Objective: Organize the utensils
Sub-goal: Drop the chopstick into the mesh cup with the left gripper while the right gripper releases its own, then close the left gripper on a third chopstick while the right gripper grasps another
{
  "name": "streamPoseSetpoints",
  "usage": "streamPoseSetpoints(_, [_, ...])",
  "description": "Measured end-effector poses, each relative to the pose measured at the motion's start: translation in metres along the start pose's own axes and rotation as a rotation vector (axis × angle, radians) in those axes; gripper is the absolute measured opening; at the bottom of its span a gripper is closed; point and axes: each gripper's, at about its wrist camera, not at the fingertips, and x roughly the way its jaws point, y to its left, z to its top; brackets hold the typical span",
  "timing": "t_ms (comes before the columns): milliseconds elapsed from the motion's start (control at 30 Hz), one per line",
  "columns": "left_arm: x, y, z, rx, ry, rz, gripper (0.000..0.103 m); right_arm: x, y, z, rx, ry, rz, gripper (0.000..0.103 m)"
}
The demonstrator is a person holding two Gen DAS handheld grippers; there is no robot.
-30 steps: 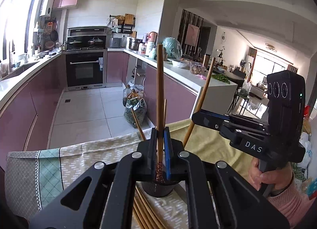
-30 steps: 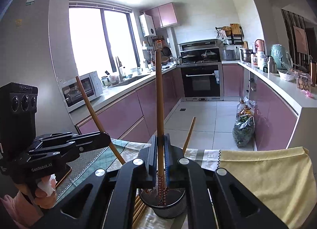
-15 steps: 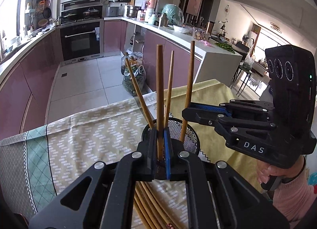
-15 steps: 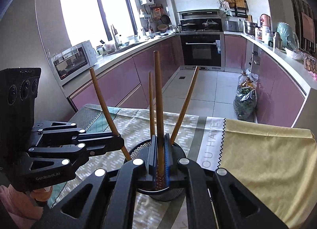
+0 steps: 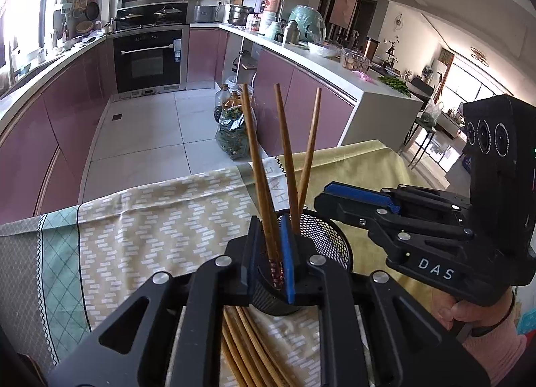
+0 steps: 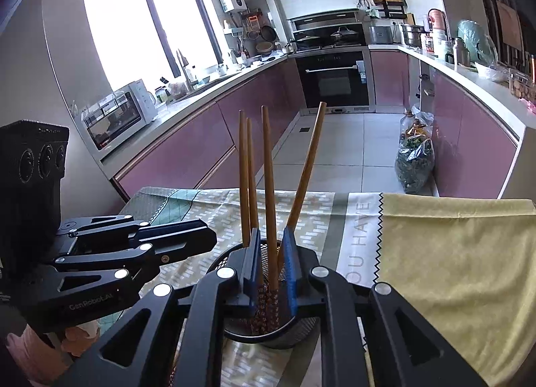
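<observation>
A black mesh cup (image 5: 330, 231) (image 6: 301, 328) stands on the tablecloth with several wooden chopsticks upright in it. My left gripper (image 5: 271, 248) hangs over the cup's near rim. Its jaws are opening, and one chopstick (image 5: 256, 166) stands loose between them, leaning left, its patterned end down in the cup. My right gripper (image 6: 271, 254) is over the same cup from the other side. Its jaws are also opening around a chopstick (image 6: 268, 169), with a gap on either side of it. Each gripper shows in the other's view, the right gripper (image 5: 338, 194) and the left gripper (image 6: 201, 239).
More loose chopsticks (image 5: 241, 346) lie on the patterned cloth (image 5: 150, 236) under my left gripper. A yellow cloth (image 6: 452, 253) covers the table's right part. The table's far edge drops to the kitchen floor, where a bag of greens (image 6: 413, 166) sits. A hand (image 5: 469, 316) holds the right gripper.
Both grippers came down and lowered their chopsticks into the mesh cup. Both pairs of jaws have parted a little, and the chopsticks now lean free.
</observation>
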Motion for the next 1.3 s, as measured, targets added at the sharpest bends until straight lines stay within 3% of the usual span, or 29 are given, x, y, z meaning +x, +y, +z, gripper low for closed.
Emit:
streamPoseSetpoints(67, [-0.006,0.002,-0.004,-0.006,-0.018,0.012,0.017,-0.005,0.001,-0.003,0.000,-0.011,0.015,0.015])
streamPoseSetpoints(333, [-0.056,0.002,-0.033,0.027,-0.144,0.053,0.034,-0.037,0.028,-0.022,-0.069,-0.061,0.100,0.034])
streamPoseSetpoints(500, [-0.076,0.009,-0.059,0.037,-0.162,0.070,0.038,-0.043,0.049,-0.046,-0.128,-0.028,0.147,0.038])
streamPoseSetpoints(933, [-0.037,0.038,-0.142,-0.033,0.056,0.095,0.040,0.009,0.056,-0.117,-0.077,0.183,0.092,0.038])
streamPoseSetpoints(1300, [-0.016,0.032,-0.160,-0.038,0.128,0.091,0.040,0.021,0.065,-0.133,-0.079,0.225,0.039,0.038])
